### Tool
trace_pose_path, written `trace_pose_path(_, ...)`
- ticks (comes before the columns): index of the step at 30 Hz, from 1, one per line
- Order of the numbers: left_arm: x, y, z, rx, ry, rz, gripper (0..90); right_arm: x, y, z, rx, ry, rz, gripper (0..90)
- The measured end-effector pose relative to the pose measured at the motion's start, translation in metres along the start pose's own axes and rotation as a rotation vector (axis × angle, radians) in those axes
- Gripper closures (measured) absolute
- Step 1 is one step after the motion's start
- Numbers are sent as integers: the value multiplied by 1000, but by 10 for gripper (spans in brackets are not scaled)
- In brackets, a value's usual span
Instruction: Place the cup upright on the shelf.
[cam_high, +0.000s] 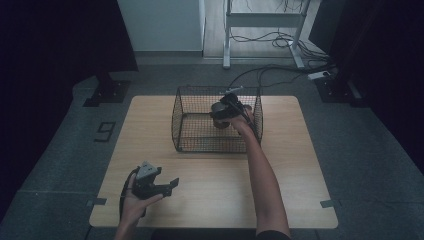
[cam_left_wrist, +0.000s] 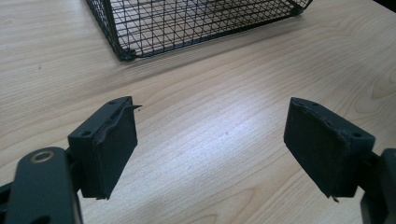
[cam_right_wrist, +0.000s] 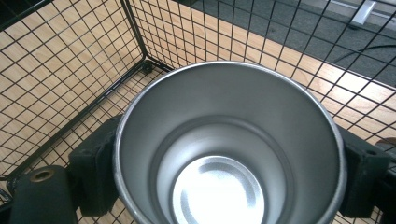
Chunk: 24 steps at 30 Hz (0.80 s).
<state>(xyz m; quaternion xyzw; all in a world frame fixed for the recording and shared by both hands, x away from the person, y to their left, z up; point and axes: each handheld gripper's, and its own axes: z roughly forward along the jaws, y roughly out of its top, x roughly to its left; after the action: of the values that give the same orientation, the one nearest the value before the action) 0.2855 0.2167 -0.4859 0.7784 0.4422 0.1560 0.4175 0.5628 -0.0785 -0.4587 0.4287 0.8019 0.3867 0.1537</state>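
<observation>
Cup (cam_right_wrist: 229, 149), steel, sits clamped btwn the right gripper's (cam_high: 226, 107) jaws, one pad on each side of its wall, mouth up, empty inside. It's held inside the basket (cam_high: 185, 120), near the far right corner, wire mesh all round it in the right gripper view. Basket stands on the table (cam_high: 280, 165), far half. Left gripper (cam_left_wrist: 210, 149) hovers low over bare wood at the near left, jaws spread wide w/ nothing btwn them, basket's near corner just ahead.
</observation>
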Motion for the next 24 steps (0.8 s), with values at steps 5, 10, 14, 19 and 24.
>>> trace_pose_path(5,0,0,-1,-2,-2,-1,176,0,-2,6,17,1,1,142)
trace_pose_path(10,1,0,-1,-4,0,-2,175,0,-5,11,37,-2,-1,142)
trace_pose_path(14,2,0,-2,-6,2,-4,176,0,-6,14,52,-3,-1,142)
trace_pose_path(19,0,0,-1,-6,-1,-1,176,-1,-7,16,59,-7,1,142)
trace_pose_path(24,1,1,-2,-6,1,-2,176,-1,-8,19,79,-13,-1,142)
